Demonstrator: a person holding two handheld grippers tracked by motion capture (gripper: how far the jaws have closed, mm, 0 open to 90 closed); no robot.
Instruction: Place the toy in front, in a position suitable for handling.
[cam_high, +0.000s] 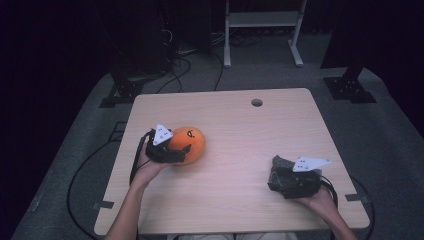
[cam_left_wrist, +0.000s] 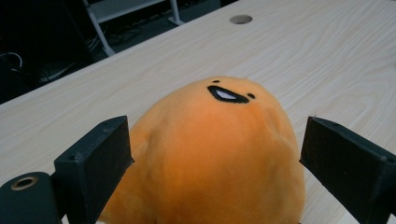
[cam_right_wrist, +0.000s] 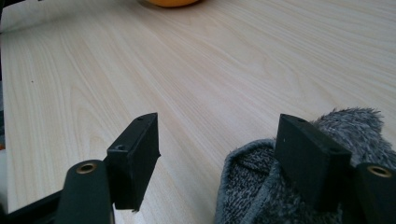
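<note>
Grasping is in hand: left gripper (cam_left_wrist: 215, 154) straddles the orange plush (cam_left_wrist: 210, 154), jaws spread, needing closure, while right gripper (cam_right_wrist: 219, 163) gapes beside a grey sock (cam_right_wrist: 261, 186).

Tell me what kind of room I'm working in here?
Probably a lab or recording studio, not a home: a bare wooden table with a cable hole, dark curtained surroundings, loose cables on grey floor, and a white metal frame behind.
</note>
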